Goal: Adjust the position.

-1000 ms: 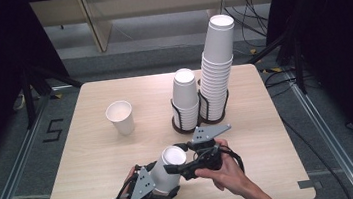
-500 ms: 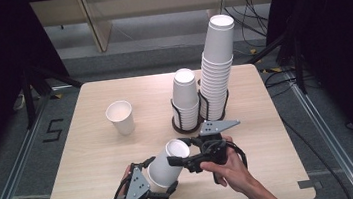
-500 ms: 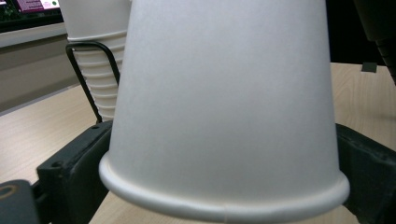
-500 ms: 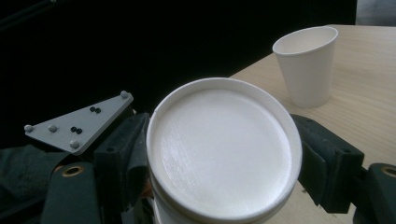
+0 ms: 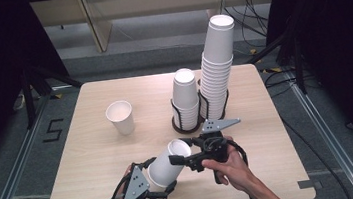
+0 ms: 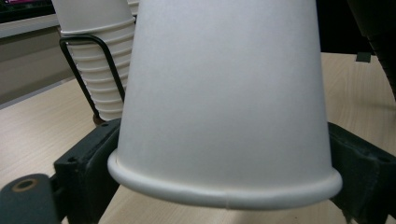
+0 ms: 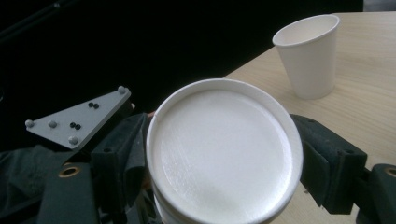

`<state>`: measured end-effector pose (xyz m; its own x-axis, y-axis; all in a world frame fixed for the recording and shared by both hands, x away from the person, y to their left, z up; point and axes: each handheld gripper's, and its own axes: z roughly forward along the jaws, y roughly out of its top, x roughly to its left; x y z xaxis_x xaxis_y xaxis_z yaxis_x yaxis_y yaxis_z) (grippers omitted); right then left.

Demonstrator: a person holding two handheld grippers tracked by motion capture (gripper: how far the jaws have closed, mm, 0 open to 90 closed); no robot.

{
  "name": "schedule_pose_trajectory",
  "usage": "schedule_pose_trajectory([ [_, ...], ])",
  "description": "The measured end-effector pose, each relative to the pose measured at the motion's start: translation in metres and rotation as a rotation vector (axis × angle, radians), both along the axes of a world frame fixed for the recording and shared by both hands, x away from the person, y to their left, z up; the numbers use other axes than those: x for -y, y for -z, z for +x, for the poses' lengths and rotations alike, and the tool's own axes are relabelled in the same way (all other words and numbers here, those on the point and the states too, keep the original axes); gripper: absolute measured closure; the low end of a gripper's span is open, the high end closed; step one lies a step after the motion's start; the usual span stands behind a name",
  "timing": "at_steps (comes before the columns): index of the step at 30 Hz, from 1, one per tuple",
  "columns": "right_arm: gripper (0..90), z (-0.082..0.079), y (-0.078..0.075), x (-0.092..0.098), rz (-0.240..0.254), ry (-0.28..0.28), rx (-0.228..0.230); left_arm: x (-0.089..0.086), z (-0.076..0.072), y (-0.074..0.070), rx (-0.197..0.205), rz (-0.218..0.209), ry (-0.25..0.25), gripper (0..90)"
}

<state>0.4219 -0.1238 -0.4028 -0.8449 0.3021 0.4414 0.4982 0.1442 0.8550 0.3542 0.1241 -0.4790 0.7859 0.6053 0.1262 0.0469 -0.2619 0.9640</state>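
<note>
Near the table's (image 5: 95,159) front edge, the left gripper (image 5: 166,183), jaws just closing, pinches the rim end of a tilted paper cup (image 5: 169,163) while the right gripper (image 5: 176,160) clamps its base, likely separating nested cups.

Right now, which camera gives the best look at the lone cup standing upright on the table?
The high view: the upright cup stands whole and clear of the cup stacks, open mouth up. The right gripper view shows it closer, at the top right behind the held cup. In the left gripper view, the held cup blocks that side.
</note>
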Motion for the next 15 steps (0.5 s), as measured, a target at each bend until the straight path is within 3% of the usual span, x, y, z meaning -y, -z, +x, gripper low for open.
schedule_pose_trajectory([
  [4,23.0,0.0,-0.003,0.001,-0.039,-0.009,0.043,-0.001,-0.001,-0.002,-0.022,0.032,0.014,10.7],
  [7,17.8,0.0,-0.006,0.002,-0.106,-0.016,0.077,-0.002,-0.001,-0.002,-0.039,0.058,0.022,10.8],
  [9,16.1,-0.002,-0.008,0.002,-0.128,-0.016,0.068,-0.001,0.0,-0.001,-0.055,0.086,0.028,10.8],
  [10,15.7,-0.001,-0.009,0.002,-0.148,-0.021,0.104,-0.001,0.0,-0.001,-0.06,0.09,0.028,10.9],
  [13,16.2,-0.002,-0.011,0.003,-0.183,-0.041,0.124,0.0,0.0,-0.001,-0.074,0.116,0.042,11.4],
  [15,16.1,-0.003,-0.014,0.005,-0.233,-0.022,0.159,0.0,0.001,-0.001,-0.077,0.137,0.044,11.4],
])
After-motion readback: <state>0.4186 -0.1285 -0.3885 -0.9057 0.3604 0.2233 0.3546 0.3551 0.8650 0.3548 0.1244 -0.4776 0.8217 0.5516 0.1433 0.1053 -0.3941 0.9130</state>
